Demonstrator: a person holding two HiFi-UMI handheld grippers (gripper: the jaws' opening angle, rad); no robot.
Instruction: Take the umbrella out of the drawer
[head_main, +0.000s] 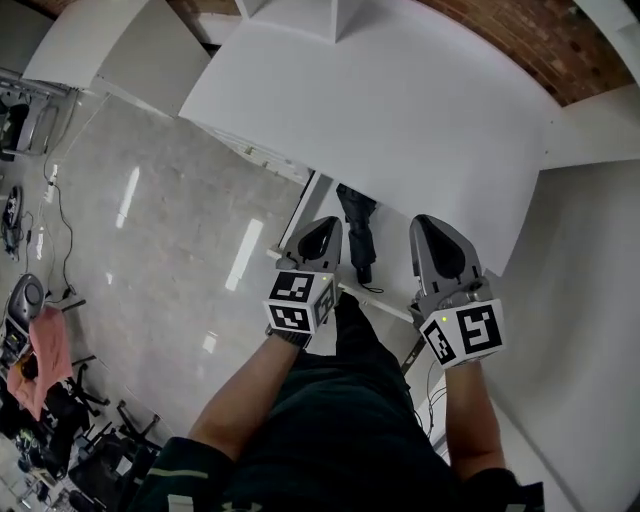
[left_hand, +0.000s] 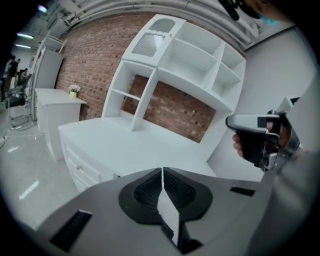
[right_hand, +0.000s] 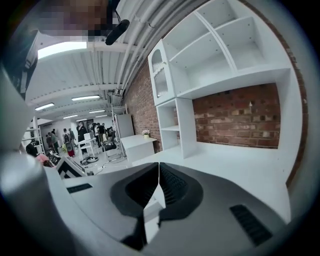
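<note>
Approach step: left tool (head_main: 320, 240) and right tool (head_main: 440, 248), both clenched empty, hang off the worktop's (head_main: 380, 120) near edge. Below that edge, a dark likely umbrella (head_main: 356, 230) lies in the seemingly open drawer (head_main: 288, 232). Next: unclench one tool, descend onto it.

No word, number, brand or sign is showing clearly enough to read in any view. The left marker cube (head_main: 300, 303) on the left tool (head_main: 322, 232) and the right marker cube (head_main: 465, 335) on the right tool (head_main: 438, 232) are showing only black-and-white square patterns, with no letters or digits among them.
</note>
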